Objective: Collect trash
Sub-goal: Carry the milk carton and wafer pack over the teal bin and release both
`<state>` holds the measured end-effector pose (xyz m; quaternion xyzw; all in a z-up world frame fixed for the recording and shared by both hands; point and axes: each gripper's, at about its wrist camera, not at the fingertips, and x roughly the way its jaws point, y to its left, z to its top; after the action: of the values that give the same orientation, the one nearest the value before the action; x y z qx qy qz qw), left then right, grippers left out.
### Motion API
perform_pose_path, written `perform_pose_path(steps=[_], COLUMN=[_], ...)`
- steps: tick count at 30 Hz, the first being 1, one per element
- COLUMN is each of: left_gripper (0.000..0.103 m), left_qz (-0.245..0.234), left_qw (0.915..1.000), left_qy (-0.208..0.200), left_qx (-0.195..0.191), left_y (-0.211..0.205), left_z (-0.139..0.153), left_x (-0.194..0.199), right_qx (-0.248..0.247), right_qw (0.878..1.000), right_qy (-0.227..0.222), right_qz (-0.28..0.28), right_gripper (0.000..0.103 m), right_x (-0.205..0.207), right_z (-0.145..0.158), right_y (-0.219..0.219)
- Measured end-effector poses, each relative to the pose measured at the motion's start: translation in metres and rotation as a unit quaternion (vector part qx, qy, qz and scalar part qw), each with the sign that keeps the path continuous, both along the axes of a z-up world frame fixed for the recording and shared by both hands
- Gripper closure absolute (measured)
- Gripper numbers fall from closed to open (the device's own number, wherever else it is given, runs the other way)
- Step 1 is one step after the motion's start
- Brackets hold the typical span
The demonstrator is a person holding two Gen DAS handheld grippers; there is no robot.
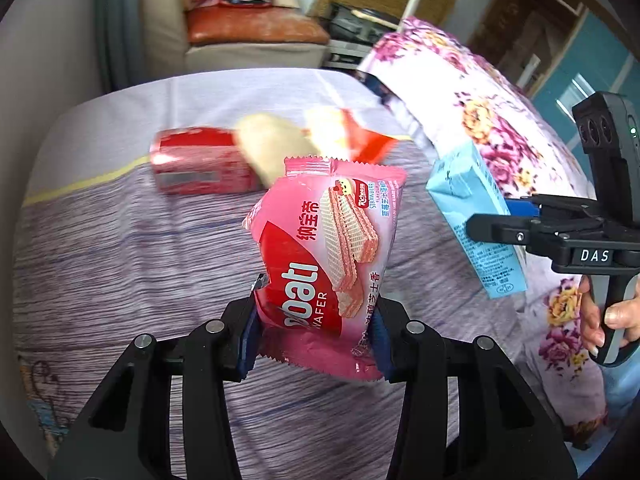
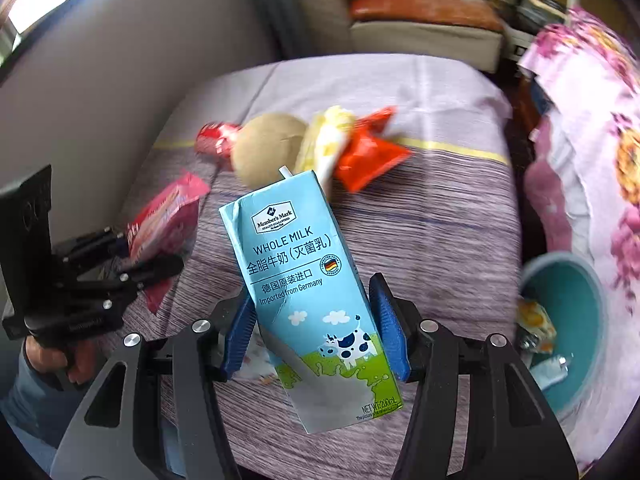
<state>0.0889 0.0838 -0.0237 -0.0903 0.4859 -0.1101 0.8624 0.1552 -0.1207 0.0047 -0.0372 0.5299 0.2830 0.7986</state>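
Note:
My left gripper (image 1: pixel 316 334) is shut on a pink strawberry wafer packet (image 1: pixel 328 248) and holds it above the bed. My right gripper (image 2: pixel 316 320) is shut on a blue whole-milk carton (image 2: pixel 308 280) with a white straw on top. The carton (image 1: pixel 472 220) and right gripper (image 1: pixel 500 220) also show at the right of the left wrist view. The wafer packet (image 2: pixel 168 212) and left gripper (image 2: pixel 132 256) show at the left of the right wrist view. On the bed lie a red can (image 1: pixel 196 164), a beige round thing (image 2: pixel 268 148), a yellow-white wrapper (image 2: pixel 328 140) and an orange-red wrapper (image 2: pixel 368 152).
A teal bin (image 2: pixel 576 320) with some wrappers inside stands at the right below the bed edge. A pink floral quilt (image 1: pixel 480 112) is piled along the right side. A striped purple sheet (image 1: pixel 120 260) covers the bed. A cream sofa (image 1: pixel 240 40) stands beyond it.

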Motion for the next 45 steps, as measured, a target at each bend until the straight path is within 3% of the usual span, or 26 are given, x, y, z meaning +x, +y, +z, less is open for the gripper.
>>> perform_pose_path(steps=[10,20,28,45], left_gripper=[0.057,0.057,0.057,0.056], left_qz=[-0.065,-0.129,-0.16,-0.194], left_qw=[0.9978,0.9915,0.9864,0.9777], left_qy=[-0.001,0.016,0.037,0.076], left_qx=[-0.009,-0.001,0.005,0.028], left_y=[-0.102,-0.193,-0.254,-0.317], left_z=[0.003,-0.001,-0.014,-0.044], left_x=[0.024,0.051,0.076,0.101], right_qx=[0.039,0.047,0.053,0.06], right_qw=[0.994,0.979,0.971,0.956], right_qy=[-0.013,-0.031,-0.029,0.003], right_qz=[-0.104,-0.197,-0.232,-0.286], right_gripper=[0.05,0.05,0.05,0.05], right_x=[0.005,0.011,0.017,0.029], right_z=[0.006,0.008,-0.002,-0.038], right_y=[-0.093,-0.195,-0.243,-0.302])
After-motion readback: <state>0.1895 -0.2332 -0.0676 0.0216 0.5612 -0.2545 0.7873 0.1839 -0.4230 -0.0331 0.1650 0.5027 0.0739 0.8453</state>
